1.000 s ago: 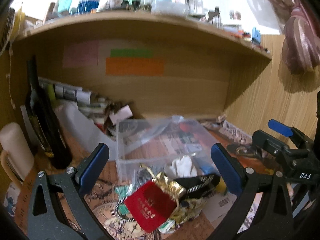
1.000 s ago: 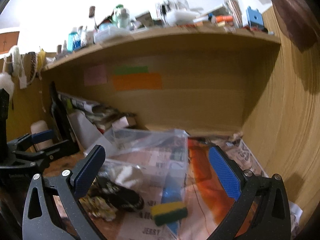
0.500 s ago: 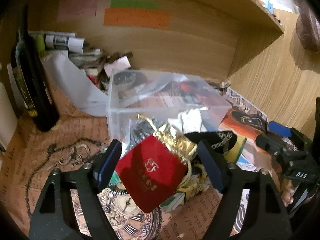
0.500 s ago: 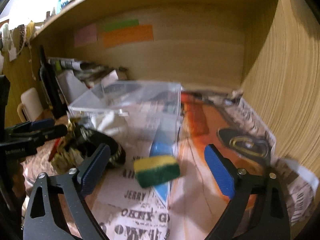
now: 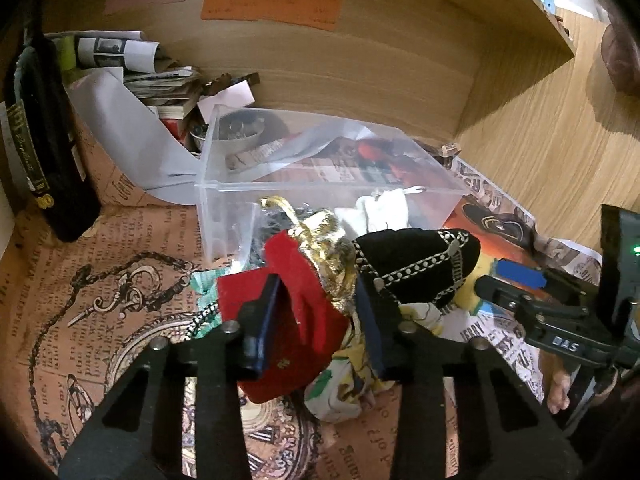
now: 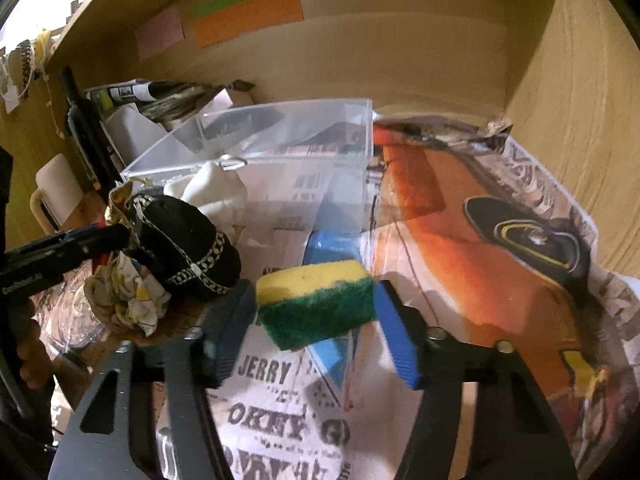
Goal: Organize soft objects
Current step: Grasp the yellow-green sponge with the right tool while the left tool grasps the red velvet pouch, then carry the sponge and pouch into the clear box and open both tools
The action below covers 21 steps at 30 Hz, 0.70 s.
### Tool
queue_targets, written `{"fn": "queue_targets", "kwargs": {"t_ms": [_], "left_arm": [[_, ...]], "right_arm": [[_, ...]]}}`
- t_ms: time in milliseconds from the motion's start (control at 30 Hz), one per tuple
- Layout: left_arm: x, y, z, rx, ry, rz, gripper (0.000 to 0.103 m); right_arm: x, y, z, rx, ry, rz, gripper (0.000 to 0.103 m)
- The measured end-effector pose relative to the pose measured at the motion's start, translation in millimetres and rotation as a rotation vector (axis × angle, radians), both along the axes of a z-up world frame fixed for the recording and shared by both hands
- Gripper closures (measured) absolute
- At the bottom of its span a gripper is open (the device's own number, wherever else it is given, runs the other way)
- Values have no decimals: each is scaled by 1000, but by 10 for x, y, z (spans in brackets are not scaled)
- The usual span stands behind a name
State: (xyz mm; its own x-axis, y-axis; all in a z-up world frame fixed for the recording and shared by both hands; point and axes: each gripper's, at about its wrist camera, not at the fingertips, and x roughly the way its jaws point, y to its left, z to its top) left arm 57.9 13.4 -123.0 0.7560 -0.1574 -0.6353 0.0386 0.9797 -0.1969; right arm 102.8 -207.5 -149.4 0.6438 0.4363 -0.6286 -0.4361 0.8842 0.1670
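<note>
My left gripper is shut on a red velvet pouch with a gold top; the pouch bulges between the pads. A black embroidered pouch lies just right of it on a crumpled patterned cloth. My right gripper is shut on a yellow and green sponge. A clear plastic box stands behind the pile, with a white cloth at its front edge. The black pouch also shows in the right wrist view, left of the sponge.
A dark bottle stands at the left. Rolled papers and books are stacked at the back left. Wooden walls close the back and right. Printed paper covers the surface. The right gripper shows at the right of the left wrist view.
Both grippers moved down and forward and closed. The left one took hold of the red pouch; the right one took hold of the sponge.
</note>
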Motion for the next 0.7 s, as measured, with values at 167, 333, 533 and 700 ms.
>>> {"fn": "queue_targets", "kwargs": {"t_ms": [167, 333, 533, 700], "left_arm": [[-61, 75, 48, -11, -11, 17, 80], [-144, 121, 148, -15, -49, 25, 85], [-233, 127, 337, 3, -114, 30, 86], [-268, 148, 536, 16, -181, 44, 86]], "right_arm": [[1, 6, -9, 15, 14, 14, 71], [-5, -7, 18, 13, 3, 7, 89], [-21, -48, 75, 27, -17, -6, 94], [-42, -76, 143, 21, -37, -19, 94]]}}
